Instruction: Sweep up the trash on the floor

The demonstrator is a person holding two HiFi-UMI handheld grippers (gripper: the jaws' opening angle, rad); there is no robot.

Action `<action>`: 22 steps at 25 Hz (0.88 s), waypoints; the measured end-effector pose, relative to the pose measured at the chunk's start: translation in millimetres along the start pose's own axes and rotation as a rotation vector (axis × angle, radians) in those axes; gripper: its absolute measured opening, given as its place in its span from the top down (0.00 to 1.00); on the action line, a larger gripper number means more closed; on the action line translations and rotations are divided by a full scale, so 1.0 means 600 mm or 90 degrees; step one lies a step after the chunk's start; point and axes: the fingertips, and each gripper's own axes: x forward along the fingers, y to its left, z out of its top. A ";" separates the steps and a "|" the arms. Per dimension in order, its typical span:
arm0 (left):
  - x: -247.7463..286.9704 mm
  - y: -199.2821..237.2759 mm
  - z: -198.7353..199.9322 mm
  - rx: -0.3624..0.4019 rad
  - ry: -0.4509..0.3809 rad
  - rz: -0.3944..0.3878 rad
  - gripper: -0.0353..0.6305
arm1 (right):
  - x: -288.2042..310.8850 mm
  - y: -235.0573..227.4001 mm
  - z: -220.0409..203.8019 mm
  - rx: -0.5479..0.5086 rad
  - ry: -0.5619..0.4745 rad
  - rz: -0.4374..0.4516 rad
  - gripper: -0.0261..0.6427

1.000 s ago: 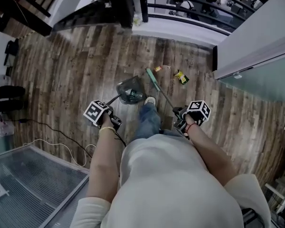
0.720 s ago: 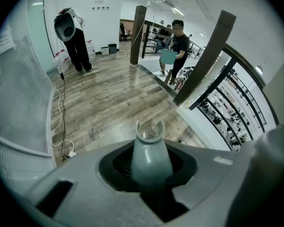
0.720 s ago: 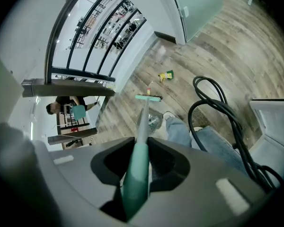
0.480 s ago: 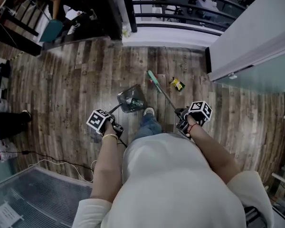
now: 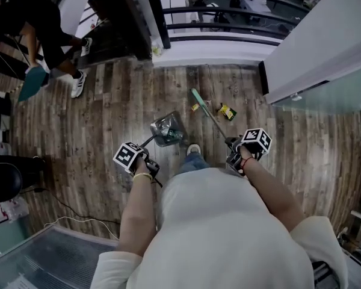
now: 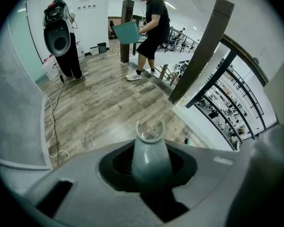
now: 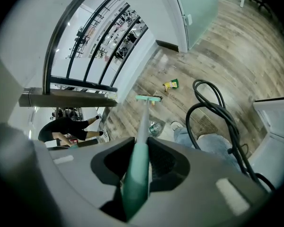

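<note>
Near the middle of the head view, a wood-plank floor (image 5: 108,107) spreads under the person, whose left gripper (image 5: 143,155) sits at lower left of centre and right gripper (image 5: 233,152) at lower right of centre.

In the left gripper view the jaws are clenched on the rounded grey plastic end of a dustpan handle (image 6: 150,152), which stands up between them. That handle runs down to a grey long-handled dustpan (image 5: 166,129) resting on the floor just above the person's light shoe (image 5: 193,150); crumpled litter lies in its tray.

In the right gripper view the jaws are grasping the mint-green grip of a long broom (image 7: 136,178). Its shaft slants up and left across the head view to a narrow green broom head (image 5: 197,96), which sits on the planks above and to the right of the dustpan, apart from it.

A small orange-yellow scrap (image 5: 195,107) lies just beside the broom head. A yellow and dark crumpled wrapper (image 5: 227,111) lies to its right, near the shaft but not touching it.

At the upper left of the head view another person in dark clothes (image 5: 42,23) is mid-stride, with a teal flat board (image 5: 30,83) beside them. A black metal railing (image 5: 228,26) crosses the top of the frame. A thin white cable (image 5: 78,218) trails over the floor at lower left. Black looping cables (image 7: 217,112) hang at the right of the right gripper view.
</note>
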 end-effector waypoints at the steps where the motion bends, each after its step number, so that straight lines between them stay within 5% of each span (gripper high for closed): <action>1: 0.005 -0.003 0.007 0.003 -0.001 -0.002 0.82 | 0.003 0.003 0.002 -0.002 -0.003 -0.001 0.82; 22: 0.072 -0.107 0.070 0.037 0.019 -0.008 0.82 | 0.070 0.072 0.068 -0.072 -0.004 -0.084 0.82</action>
